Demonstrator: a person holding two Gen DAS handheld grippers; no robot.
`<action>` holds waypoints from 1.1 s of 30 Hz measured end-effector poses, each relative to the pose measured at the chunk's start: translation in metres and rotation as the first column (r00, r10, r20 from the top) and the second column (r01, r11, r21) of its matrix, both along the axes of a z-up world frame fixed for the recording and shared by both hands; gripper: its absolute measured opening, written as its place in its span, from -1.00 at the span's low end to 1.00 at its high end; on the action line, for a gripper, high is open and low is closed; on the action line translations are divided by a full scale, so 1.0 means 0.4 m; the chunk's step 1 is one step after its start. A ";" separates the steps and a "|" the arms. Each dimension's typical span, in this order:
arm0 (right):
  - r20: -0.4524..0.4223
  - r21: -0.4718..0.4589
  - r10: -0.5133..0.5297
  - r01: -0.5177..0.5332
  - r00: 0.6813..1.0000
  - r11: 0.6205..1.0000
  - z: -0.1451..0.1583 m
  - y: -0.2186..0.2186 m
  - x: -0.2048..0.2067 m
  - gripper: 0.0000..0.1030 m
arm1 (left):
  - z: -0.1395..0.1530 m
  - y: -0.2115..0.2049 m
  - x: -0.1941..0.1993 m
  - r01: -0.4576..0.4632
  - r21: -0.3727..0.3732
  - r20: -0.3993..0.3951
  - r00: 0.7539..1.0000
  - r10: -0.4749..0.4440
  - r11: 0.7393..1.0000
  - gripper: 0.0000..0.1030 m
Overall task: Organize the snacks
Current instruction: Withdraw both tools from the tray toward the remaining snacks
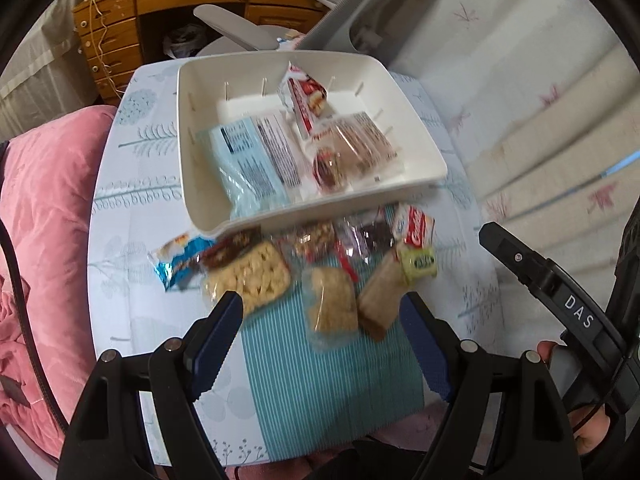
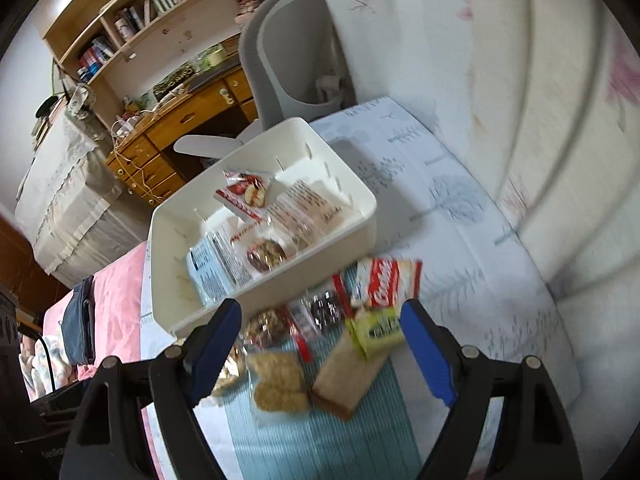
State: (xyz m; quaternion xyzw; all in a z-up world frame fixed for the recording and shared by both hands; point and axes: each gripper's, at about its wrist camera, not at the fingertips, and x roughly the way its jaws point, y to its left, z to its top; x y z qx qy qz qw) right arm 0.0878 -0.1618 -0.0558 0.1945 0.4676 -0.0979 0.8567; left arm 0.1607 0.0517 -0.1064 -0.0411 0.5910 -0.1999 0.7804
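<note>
A white bin [image 1: 424, 142] [image 2: 360, 216] stands on the small table and holds a pale blue packet [image 1: 248, 160], a red-and-white packet [image 1: 306, 98] and a clear-wrapped brown snack [image 1: 356, 148]. In front of it, on a teal striped mat [image 1: 320, 392] [image 2: 320, 436], lies a loose heap: a bag of pale puffs [image 1: 252, 276], a wrapped cookie [image 1: 332, 308] [image 2: 280, 380], a brown bar [image 1: 380, 300] [image 2: 346, 380], a green packet [image 1: 418, 264] [image 2: 378, 330] and a red-and-white packet [image 2: 386, 282]. My left gripper [image 1: 320, 316] hangs open above the heap, empty. My right gripper [image 2: 322, 318] is open over it too, holding nothing.
The table [image 1: 120, 208] wears a pale leaf-print cloth. A pink quilt [image 1: 48, 208] lies left, a white quilted cushion [image 2: 540, 100] right. Behind stand a grey swivel chair [image 2: 288, 56] and a wooden desk [image 1: 120, 32]. The other gripper's black body [image 1: 560, 292] and a hand show at the right.
</note>
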 end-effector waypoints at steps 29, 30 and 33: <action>-0.161 -0.010 0.159 -0.163 0.974 0.987 -0.199 -0.066 -0.071 0.60 | -0.197 -0.098 -0.039 -0.046 0.152 -0.136 0.988 0.067 0.987 0.55; -0.171 0.002 0.170 -0.172 0.970 0.985 -0.206 -0.072 -0.063 0.60 | -0.205 -0.104 -0.035 -0.055 0.158 -0.149 0.986 0.079 0.986 0.55; -0.201 0.052 0.218 -0.212 0.955 0.976 -0.230 -0.102 -0.024 0.60 | -0.229 -0.126 -0.021 -0.092 0.182 -0.168 0.978 0.123 0.979 0.55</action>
